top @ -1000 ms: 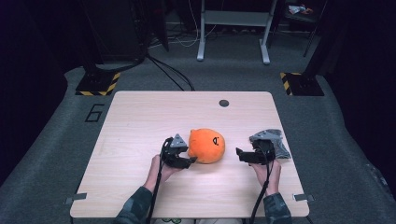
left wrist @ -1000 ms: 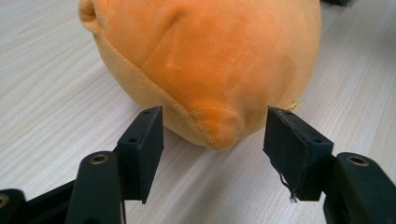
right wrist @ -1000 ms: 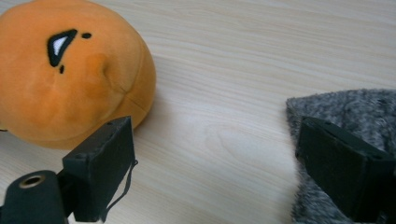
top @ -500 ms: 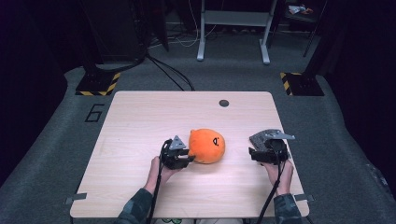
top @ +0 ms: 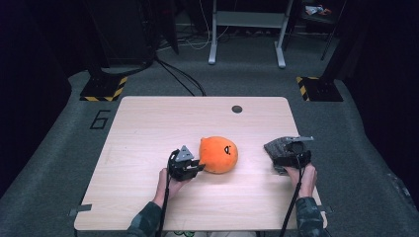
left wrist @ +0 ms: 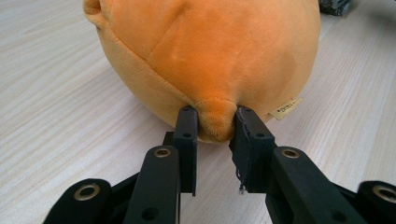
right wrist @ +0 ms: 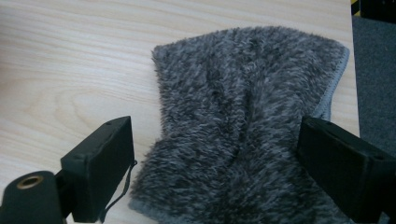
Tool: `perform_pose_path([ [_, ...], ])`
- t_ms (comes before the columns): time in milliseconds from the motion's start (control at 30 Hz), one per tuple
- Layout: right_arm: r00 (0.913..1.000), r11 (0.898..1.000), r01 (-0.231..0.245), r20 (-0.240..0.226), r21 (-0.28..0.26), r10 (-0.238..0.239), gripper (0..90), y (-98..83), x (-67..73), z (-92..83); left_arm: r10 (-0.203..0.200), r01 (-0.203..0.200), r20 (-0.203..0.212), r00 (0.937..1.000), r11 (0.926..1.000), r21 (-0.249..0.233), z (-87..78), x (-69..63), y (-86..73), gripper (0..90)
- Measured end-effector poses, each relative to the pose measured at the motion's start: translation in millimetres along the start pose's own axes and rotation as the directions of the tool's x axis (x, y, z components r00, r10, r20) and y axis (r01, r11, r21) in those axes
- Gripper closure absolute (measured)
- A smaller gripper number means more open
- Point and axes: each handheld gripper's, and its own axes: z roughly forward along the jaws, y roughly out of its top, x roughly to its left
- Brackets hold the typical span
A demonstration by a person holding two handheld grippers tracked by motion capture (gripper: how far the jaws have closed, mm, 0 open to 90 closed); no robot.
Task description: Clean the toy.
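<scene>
A round orange plush (top: pixel 219 154) with a small black face lies mid-table. My left gripper (top: pixel 196 167) is at its near-left side. In the left gripper view its jaws have just been closing, and the left gripper (left wrist: pixel 215 114) now pinches a fold of the orange plush (left wrist: pixel 205 56) between its pads. A grey furry cloth (top: pixel 277 146) lies near the table's right edge. My right gripper (top: pixel 287 156) is over it. In the right gripper view the right gripper (right wrist: pixel 217 135) stands open, its jaws wide on either side of the grey furry cloth (right wrist: pixel 243 93), apart from it.
The light wooden table (top: pixel 148 128) has a small dark round cap (top: pixel 237 109) near its far edge. The table's right edge (right wrist: pixel 351 70) runs just past the cloth, with dark carpet beyond. Black stands with yellow-striped bases (top: pixel 104 89) sit on the floor behind.
My right hand has slid rightward, from left of the grey cloth to over it. The left gripper's jaws have closed onto the plush; the left hand stayed in place.
</scene>
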Motion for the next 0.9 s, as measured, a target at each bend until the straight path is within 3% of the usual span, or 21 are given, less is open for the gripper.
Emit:
perform_pose_path([
  [267, 0.9997, 0.999, -0.018, 0.017, 0.049, 0.017, 10.3, -1.4, -8.9, 14.8, -0.009, 0.009, 0.005, 1.0, 1.0, -0.004, 0.3, 1.6, -3.8, 74.0],
  [467, 0.9997, 0.996, -0.025, 0.001, 0.088, 0.025, 12.9, -4.3, -13.0, 27.5, -0.03, 0.03, 0.029, 0.9991, 0.9994, 0.015, 0.4, 3.9, -4.7, 75.6],
  [600, 1.0, 0.997, -0.009, 0.0, 0.083, 0.009, 14.8, -6.6, -11.8, 29.6, -0.046, 0.045, 0.041, 0.9981, 0.9987, 0.025, 1.1, 6.7, -6.4, 76.3],
  [767, 0.9998, 0.997, 0.005, -0.021, 0.072, -0.004, 21.6, -9.0, -12.3, 29.4, -0.054, 0.054, 0.045, 0.9975, 0.9985, 0.008, 1.8, 8.0, -8.0, 77.6],
  [900, 0.9995, 0.998, 0.011, -0.03, 0.066, -0.009, 34.1, -9.0, -8.8, 26.9, -0.049, 0.049, 0.048, 0.9976, 0.9988, 0.007, 1.9, 8.1, -8.5, 78.1],
])
